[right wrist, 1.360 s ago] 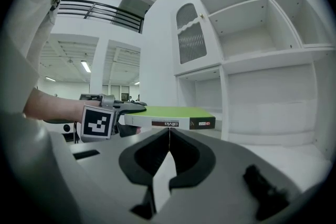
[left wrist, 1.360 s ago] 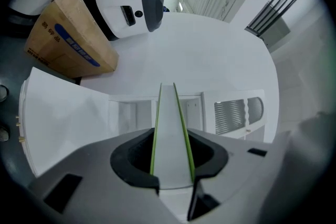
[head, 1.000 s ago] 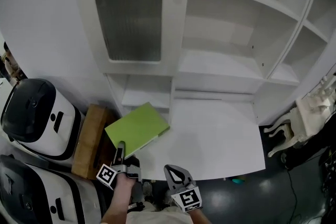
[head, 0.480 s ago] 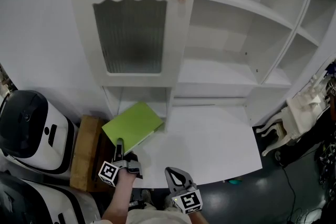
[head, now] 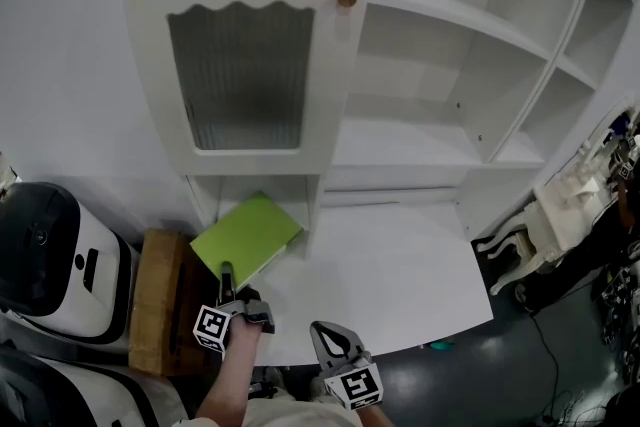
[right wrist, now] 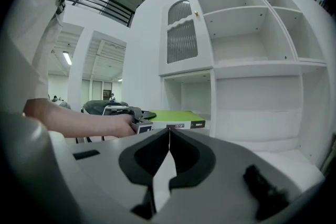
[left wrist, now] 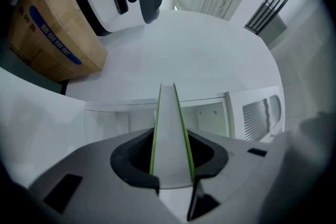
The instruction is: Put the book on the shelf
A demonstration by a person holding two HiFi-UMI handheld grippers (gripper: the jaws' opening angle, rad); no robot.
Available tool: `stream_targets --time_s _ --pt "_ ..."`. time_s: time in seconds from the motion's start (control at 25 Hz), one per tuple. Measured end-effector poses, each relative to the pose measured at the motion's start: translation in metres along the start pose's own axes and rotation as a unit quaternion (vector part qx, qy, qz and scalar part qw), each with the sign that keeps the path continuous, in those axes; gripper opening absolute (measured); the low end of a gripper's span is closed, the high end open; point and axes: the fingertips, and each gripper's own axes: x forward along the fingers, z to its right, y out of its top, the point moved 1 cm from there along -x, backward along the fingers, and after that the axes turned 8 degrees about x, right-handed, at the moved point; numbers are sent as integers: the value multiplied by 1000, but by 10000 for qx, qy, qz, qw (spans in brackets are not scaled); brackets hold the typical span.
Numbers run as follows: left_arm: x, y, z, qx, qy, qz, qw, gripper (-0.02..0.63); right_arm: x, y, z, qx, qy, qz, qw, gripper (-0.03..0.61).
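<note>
A flat book with a lime-green cover (head: 246,237) is held out level in front of the low open compartment (head: 255,190) under the glass-door cupboard (head: 245,65). My left gripper (head: 228,280) is shut on the book's near edge. In the left gripper view the book (left wrist: 170,128) runs edge-on between the jaws, white pages between two green covers. My right gripper (head: 336,339) is low at the table's front edge, shut and holding nothing. In the right gripper view the book (right wrist: 176,118) and the left gripper (right wrist: 131,119) show to the left, before the shelf unit (right wrist: 257,55).
A white table (head: 400,265) stands before the white shelf unit with open compartments (head: 470,85). To the left are a cardboard box (head: 155,300) and black-and-white machines (head: 45,255). A white carved chair (head: 560,215) stands at the right.
The book and my left gripper have moved forward and slightly left, nearer the low compartment. The head view has shifted left. The right gripper has stayed low at the table edge.
</note>
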Motion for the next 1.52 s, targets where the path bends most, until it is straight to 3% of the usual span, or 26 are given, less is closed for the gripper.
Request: stream_targets --time_s 0.28,1.0,1.2,1.52 --pt "12 -6 -5 -133 123 120 9998 147 4 -1 5 10 -22 -38 10000 14" --pt "39 -28 -10 -95 203 -40 9997 149 8 -2 24 -3 -219 -96 9997 14" --pt "45 -35 -11 -3 161 -169 9997 149 10 1 24 -16 -231 -49 9997 14" --pt "65 -62 -1 184 -120 -713 9972 180 10 0 30 69 -358 -77 9993 14"
